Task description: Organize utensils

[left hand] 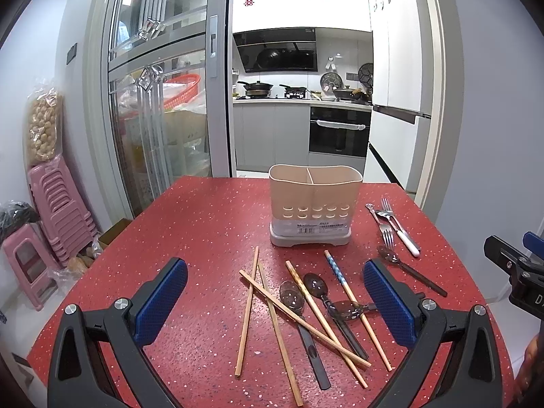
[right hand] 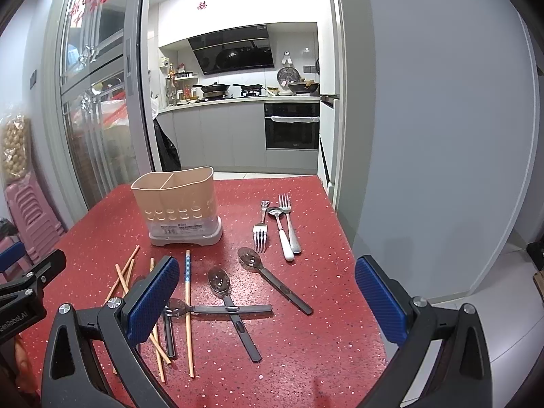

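Observation:
A beige two-compartment utensil holder [left hand: 314, 200] [right hand: 176, 204] stands empty on the red table [left hand: 204, 238] [right hand: 306, 340]. Several wooden chopsticks [left hand: 250, 309] [right hand: 188, 312] and dark plastic spoons [left hand: 316, 306] [right hand: 231, 306] lie crossed in front of it. Metal forks and a white-handled spoon [left hand: 391, 224] [right hand: 282, 224] lie to its right. My left gripper [left hand: 275, 302] is open above the chopstick pile. My right gripper [right hand: 267, 299] is open above the dark spoons. Both are empty.
Pink stools [left hand: 51, 210] are stacked by the wall at left. A glass sliding door [left hand: 156, 102] and the kitchen doorway lie beyond the table's far edge. A grey wall [right hand: 442, 136] stands to the right of the table.

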Tool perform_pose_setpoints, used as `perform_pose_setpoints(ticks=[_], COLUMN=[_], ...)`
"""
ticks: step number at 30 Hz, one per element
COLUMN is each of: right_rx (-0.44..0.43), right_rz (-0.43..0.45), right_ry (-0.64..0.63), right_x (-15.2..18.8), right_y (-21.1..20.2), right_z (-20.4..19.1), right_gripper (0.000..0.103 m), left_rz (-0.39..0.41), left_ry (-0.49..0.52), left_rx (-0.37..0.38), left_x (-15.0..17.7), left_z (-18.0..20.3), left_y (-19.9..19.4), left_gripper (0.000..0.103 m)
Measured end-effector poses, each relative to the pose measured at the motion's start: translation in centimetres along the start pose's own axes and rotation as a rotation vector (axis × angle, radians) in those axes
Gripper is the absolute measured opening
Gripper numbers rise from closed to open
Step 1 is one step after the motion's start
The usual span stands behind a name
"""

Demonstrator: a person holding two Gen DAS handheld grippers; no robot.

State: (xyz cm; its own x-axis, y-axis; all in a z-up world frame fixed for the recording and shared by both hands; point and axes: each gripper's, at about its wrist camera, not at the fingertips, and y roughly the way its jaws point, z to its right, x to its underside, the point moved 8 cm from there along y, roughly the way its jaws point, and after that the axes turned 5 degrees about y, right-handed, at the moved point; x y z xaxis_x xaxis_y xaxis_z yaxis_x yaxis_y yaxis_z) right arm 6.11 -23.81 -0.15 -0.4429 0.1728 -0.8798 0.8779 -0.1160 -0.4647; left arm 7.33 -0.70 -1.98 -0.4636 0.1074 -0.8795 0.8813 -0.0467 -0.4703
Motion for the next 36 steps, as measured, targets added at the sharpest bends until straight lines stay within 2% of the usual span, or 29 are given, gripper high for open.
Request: perform_pose_setpoints(ticks=[8, 13, 18, 21, 24, 29, 32, 36], right_rx=[-0.016, -0.050, -0.139, -0.185, -0.195, -0.227, -0.265, -0.260], right_rz=[-0.029, -0.075, -0.178, -0.266, -0.350, -0.455, -0.499, -0.548], right_ry=[0.006, -0.003, -0.065, -0.134, -0.176, -0.174, -0.179, -0.246], right_x=[0.3, 0.6, 1.4, 2.7, 4.0, 5.3, 5.5, 6.3], right_y=[1.3, 2.6, 5.1, 6.9, 8.7, 11.4, 12.4, 14.4], right_z=[0.2, 0.2, -0.4, -0.9, -1.1, -1.7, -2.7, -4.1], right_gripper=[0.103, 0.103, 0.103, 0.103, 0.103, 0.103, 0.102, 0.094], left_rz=[-0.034, -0.100, -0.207, -0.279, -0.347, -0.456, -0.492, -0.535], left_ry=[0.007, -0.002, 0.007, 0.033, 0.034, -0.028, -0.041, -0.040], left_rx=[-0.004, -0.026, -0.037, -0.086, -0.112, -0.068, -0.051, -0.037], left_x=[0.3, 1.4, 3.6, 5.2, 6.7, 8.9, 9.5, 9.9], left_z=[0.0, -1.0, -3.1, -4.8, -6.4, -7.6, -7.6, -6.7], left_y=[1.2, 2.8, 5.0, 6.6, 8.2, 11.0, 12.1, 13.8], left_gripper=[0.103, 0.103, 0.103, 0.103, 0.103, 0.103, 0.103, 0.103])
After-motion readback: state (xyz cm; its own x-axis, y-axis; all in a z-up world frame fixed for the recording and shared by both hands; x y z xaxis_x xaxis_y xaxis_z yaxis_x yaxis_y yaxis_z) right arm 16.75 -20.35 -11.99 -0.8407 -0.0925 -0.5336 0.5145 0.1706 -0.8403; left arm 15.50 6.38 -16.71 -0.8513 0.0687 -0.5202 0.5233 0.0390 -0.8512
